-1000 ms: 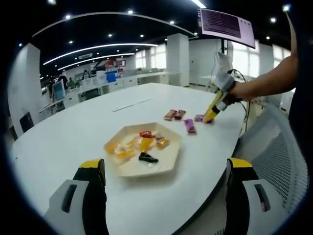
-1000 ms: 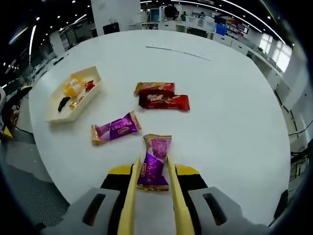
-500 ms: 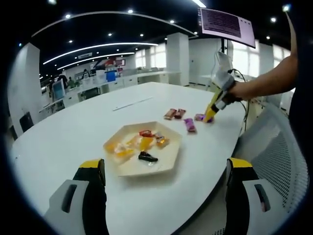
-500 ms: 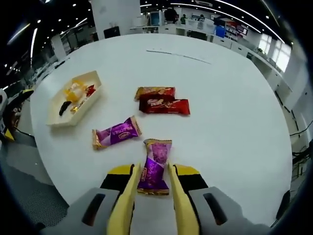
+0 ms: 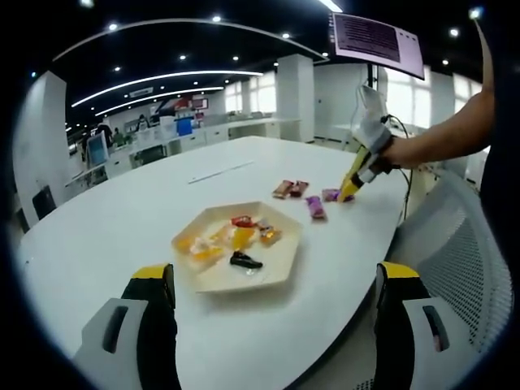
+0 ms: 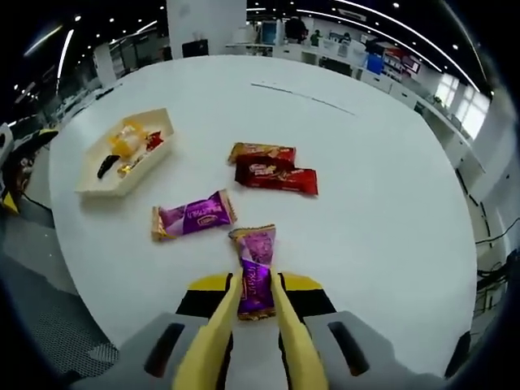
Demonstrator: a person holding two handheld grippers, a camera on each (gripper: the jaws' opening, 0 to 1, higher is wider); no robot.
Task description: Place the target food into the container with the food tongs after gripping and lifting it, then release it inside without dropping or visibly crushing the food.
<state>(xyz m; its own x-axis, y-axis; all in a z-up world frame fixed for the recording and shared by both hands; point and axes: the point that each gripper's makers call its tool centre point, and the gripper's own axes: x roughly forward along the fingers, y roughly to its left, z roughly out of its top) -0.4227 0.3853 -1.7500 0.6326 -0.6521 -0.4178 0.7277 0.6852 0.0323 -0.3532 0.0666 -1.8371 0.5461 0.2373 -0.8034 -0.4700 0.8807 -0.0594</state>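
A purple-wrapped candy (image 6: 255, 272) lies on the white table between the tips of yellow food tongs (image 6: 218, 333). My right gripper (image 6: 256, 299) is shut on the tongs, whose arms press the wrapper's sides. A hexagonal cream tray (image 6: 96, 185) holding several wrapped sweets sits far to the left. In the left gripper view the same tray (image 5: 286, 258) lies just ahead of my left gripper (image 5: 275, 278), whose jaws stand wide open with nothing between them. Beyond it, a person's hand holds the right gripper (image 5: 351, 190) over the candies.
A second purple candy (image 6: 192, 216), a red bar (image 6: 278, 179) and a brown bar (image 6: 262, 152) lie on the table beyond the tongs. The rounded table edge (image 5: 357, 268) and a mesh chair (image 5: 463, 244) are on the right of the left gripper view.
The tong arms have drawn closer together onto the purple candy, which now stands narrower between them. The right gripper view has shifted slightly. The left gripper view is unchanged.
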